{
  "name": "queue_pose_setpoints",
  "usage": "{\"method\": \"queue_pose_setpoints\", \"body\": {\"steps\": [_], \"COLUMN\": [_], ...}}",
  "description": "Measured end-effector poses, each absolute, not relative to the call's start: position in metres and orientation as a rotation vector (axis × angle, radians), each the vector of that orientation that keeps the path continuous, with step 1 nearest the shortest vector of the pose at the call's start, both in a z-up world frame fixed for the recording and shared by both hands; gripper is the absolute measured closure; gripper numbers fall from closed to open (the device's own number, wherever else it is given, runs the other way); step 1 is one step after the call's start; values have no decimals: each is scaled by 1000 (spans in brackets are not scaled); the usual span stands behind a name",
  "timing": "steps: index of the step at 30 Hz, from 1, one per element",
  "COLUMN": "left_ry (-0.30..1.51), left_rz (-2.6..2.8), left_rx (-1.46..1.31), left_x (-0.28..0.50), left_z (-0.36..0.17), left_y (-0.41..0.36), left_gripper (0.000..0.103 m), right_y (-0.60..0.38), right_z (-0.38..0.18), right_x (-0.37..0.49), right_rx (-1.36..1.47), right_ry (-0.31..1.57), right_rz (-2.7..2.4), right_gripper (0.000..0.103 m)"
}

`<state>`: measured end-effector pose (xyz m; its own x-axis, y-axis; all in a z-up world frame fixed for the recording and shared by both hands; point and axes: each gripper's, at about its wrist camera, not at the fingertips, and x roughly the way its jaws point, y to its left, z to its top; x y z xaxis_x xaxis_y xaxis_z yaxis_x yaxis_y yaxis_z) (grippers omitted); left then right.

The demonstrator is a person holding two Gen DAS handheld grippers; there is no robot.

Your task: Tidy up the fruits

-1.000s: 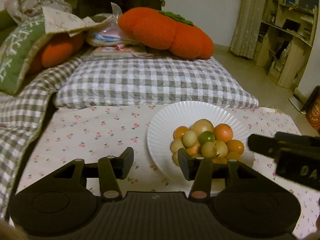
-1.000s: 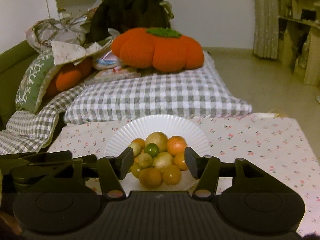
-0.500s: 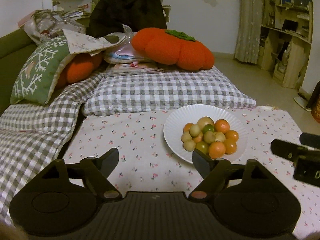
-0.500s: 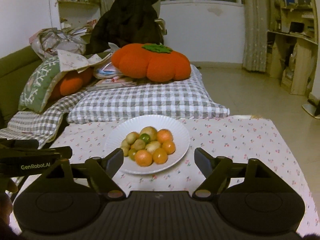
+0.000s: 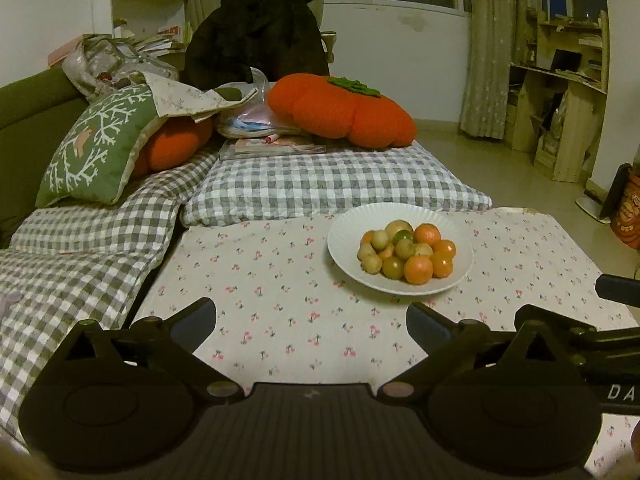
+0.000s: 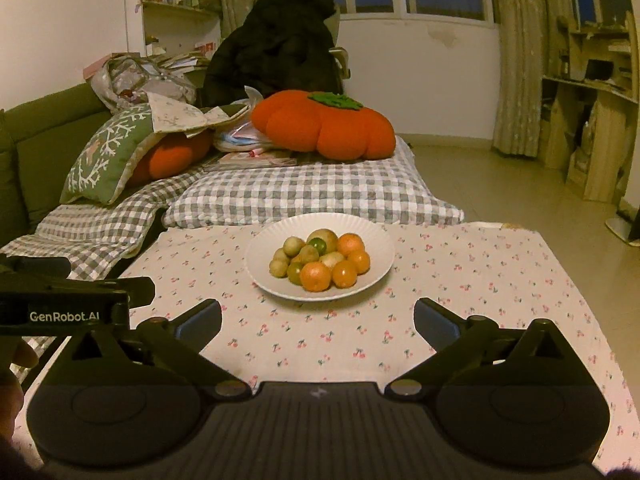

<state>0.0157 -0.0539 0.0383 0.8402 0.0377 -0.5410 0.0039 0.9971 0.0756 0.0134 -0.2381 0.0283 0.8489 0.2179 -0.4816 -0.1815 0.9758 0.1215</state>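
A white ribbed plate [image 5: 344, 236] [image 6: 376, 236] stands on the floral tablecloth [image 5: 272, 280] [image 6: 480, 280]. It holds a heap of several small fruits [image 5: 406, 254] [image 6: 320, 260]: orange, yellow-green and one green. My left gripper [image 5: 311, 320] is open and empty, pulled back near the table's front edge, left of the plate. My right gripper [image 6: 318, 318] is open and empty, in front of the plate and well short of it. Each gripper's body shows at the edge of the other's view.
Grey checked cushions [image 5: 328, 184] [image 6: 304, 192] lie behind the table. On them are a large orange pumpkin pillow [image 5: 340, 110] [image 6: 320, 128], magazines and a green pillow [image 5: 96, 148]. A dark coat [image 6: 276, 40] hangs behind. Wooden shelves [image 5: 560, 100] stand at the right.
Both grippers have drawn back and up from the plate and opened wider. The plate with fruits now looks smaller and farther away.
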Motion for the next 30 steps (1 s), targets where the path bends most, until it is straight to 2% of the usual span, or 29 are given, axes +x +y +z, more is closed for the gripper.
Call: {"method": "queue_pose_setpoints", "body": {"steps": [14, 30], "left_ry": [513, 524], "left_rz": [-17, -18], "left_rx": [89, 80], "left_x": [-16, -17], "left_z": [40, 37], "left_y": [-57, -59], "left_gripper": [10, 10], "right_y": [-244, -243], "right_z": [30, 29], "right_x": [-12, -14], "right_rx": [115, 120], "right_ry": [425, 419], "right_rz": [230, 248], "right_gripper": [0, 0]}}
